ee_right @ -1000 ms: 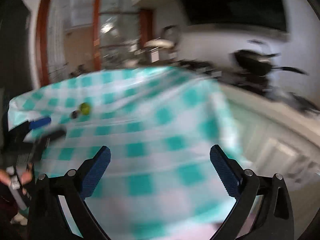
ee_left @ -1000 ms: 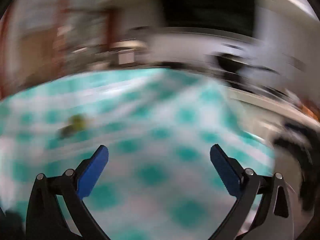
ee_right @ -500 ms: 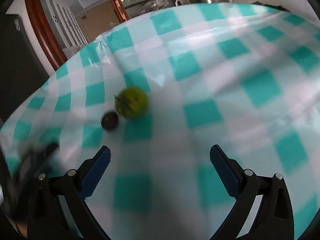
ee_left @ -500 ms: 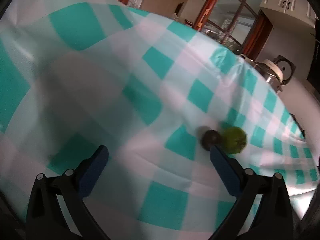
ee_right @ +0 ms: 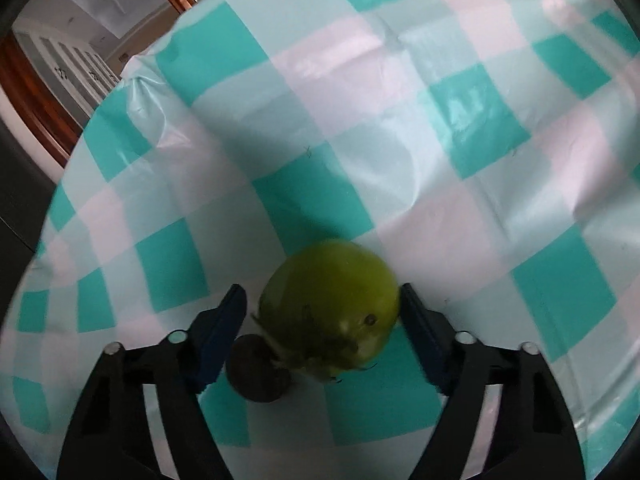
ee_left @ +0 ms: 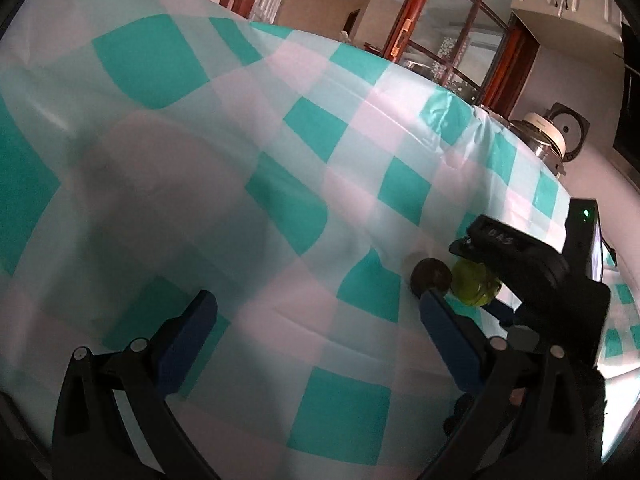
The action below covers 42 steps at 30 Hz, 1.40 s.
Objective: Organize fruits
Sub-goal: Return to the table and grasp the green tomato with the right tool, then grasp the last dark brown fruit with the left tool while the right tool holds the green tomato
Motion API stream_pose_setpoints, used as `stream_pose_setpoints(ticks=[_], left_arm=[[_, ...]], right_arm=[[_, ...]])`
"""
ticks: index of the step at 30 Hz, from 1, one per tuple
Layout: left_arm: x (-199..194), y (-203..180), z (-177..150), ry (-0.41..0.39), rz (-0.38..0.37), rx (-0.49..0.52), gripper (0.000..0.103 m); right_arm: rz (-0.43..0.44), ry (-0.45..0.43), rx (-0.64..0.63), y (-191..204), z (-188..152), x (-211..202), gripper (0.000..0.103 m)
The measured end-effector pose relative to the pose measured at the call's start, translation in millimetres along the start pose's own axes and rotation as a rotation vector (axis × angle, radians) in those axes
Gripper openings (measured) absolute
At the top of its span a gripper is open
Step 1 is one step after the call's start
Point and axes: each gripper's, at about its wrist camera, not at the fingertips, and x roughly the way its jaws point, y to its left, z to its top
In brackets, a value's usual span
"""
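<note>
Blue-padded fingers (ee_right: 420, 336) of the right gripper (ee_right: 322, 312) flank a round green fruit (ee_right: 332, 304): the right pad touches its skin, the left pad stands just beside it, so a firm pinch cannot be confirmed. Touching the fruit, below the left finger, lies a small dark round fruit (ee_right: 256, 372). Left gripper (ee_left: 316, 320) fingers are spread wide, nothing between them. Beyond both stretches the teal-and-white checked plastic tablecloth (ee_left: 280, 184).
</note>
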Motion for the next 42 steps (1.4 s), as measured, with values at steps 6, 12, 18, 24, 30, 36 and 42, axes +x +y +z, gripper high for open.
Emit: stream_pose_setpoints(ticks=[6,12,18,24,30,36,42], left_arm=[[1.5,-7.0,-3.7,0.019,-0.036,0.033,0.102],[1.2,-20.5,-8.4,0.039,-0.077,0.098,0.102],[10.2,-57.2,-16.6,0.085,-0.111,0.171,0.102],[53.9,-98.8,-5.4,0.138,-0.055,0.195,0.089],[94.8,-124.9,0.7,0.221,-0.022,0.232,0.067],[104.2,-124.8,2.7,0.242,-0.038,0.238,0.041],[74.6,-120.9,0.4,0.131,-0.054,0.272,0.041]], right_arm=[[0.027,-0.007,-0.066,-15.6,-10.8,-20.2,0.062],[0.029,-0.077,-0.042,-79.8,-39.1,-85.2,0.062],[0.066,-0.144,0.085,-124.1,-53.7,-112.4,0.062],[0.091,-0.152,0.057,-126.4,-56.6,-129.7,0.062],[0.099,-0.152,0.052,-125.6,-55.5,-127.6,0.062],[0.096,-0.161,-0.001,-116.6,-56.5,-127.1,0.062],[0.126,-0.174,0.016,-120.9,-57.0,-128.6,0.062]])
